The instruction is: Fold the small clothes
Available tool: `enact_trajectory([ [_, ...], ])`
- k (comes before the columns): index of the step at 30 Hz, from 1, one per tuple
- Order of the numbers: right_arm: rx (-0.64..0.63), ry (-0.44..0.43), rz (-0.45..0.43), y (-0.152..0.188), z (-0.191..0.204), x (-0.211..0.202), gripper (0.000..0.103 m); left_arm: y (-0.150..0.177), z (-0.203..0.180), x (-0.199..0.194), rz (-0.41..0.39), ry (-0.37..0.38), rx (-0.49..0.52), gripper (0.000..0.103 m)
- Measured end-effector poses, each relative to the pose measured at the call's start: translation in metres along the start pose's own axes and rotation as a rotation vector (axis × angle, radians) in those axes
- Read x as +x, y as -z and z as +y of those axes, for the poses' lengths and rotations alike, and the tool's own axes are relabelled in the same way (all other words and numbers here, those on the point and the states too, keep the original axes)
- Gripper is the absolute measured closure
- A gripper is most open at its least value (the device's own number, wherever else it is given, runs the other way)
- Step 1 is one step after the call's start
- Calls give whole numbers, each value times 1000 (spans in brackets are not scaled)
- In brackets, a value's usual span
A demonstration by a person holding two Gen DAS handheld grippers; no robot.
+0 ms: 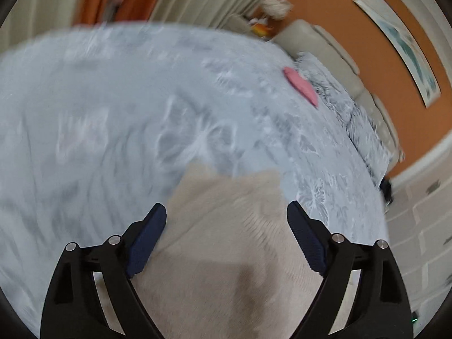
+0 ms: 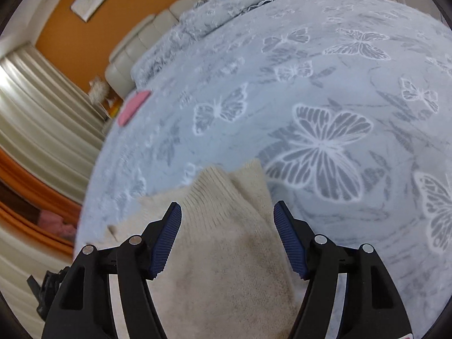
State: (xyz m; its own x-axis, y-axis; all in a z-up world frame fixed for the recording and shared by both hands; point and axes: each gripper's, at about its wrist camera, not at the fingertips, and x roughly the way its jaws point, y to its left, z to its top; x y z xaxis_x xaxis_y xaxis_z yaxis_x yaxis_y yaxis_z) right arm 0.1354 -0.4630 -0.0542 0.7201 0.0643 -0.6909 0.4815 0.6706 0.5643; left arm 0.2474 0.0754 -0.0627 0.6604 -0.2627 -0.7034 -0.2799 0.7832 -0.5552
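A cream knit garment [image 1: 226, 243] lies on a pale blue bedspread with grey butterflies [image 1: 113, 107]. In the left wrist view my left gripper [image 1: 226, 209] is open, its blue pads wide apart on either side of the knit cloth, just above it. In the right wrist view my right gripper [image 2: 227, 207] is also open, hovering over a ribbed edge of the same cream garment [image 2: 226, 254], which shows layered folds. Neither gripper holds cloth. The left view is blurred by motion.
A folded pink item [image 1: 301, 86] lies far up the bed near the pillows [image 2: 226, 11]; it also shows in the right wrist view [image 2: 132, 107]. A cream headboard [image 1: 325, 50], orange wall and curtains [image 2: 42, 113] surround the bed.
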Motion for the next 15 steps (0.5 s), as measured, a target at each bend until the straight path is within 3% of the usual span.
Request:
enact_trajectory([
  [2, -25, 29, 42, 6, 9, 16, 36, 1, -5, 12, 34, -42, 53, 26],
  [4, -56, 88, 75, 11, 14, 29, 36, -2, -18, 15, 18, -54, 141, 30],
  [6, -96, 140, 85, 15, 19, 36, 39, -3, -27, 24, 48, -36, 186, 44],
  [9, -174, 194, 64, 18, 32, 36, 55, -3, -23, 41, 107, -56, 171, 66],
  [10, -188, 206, 59, 18, 35, 36, 65, -3, -20, 43, 109, -68, 164, 74],
  [15, -197, 242, 31, 18, 41, 31, 87, -9, -12, 40, 117, -24, 120, 91],
])
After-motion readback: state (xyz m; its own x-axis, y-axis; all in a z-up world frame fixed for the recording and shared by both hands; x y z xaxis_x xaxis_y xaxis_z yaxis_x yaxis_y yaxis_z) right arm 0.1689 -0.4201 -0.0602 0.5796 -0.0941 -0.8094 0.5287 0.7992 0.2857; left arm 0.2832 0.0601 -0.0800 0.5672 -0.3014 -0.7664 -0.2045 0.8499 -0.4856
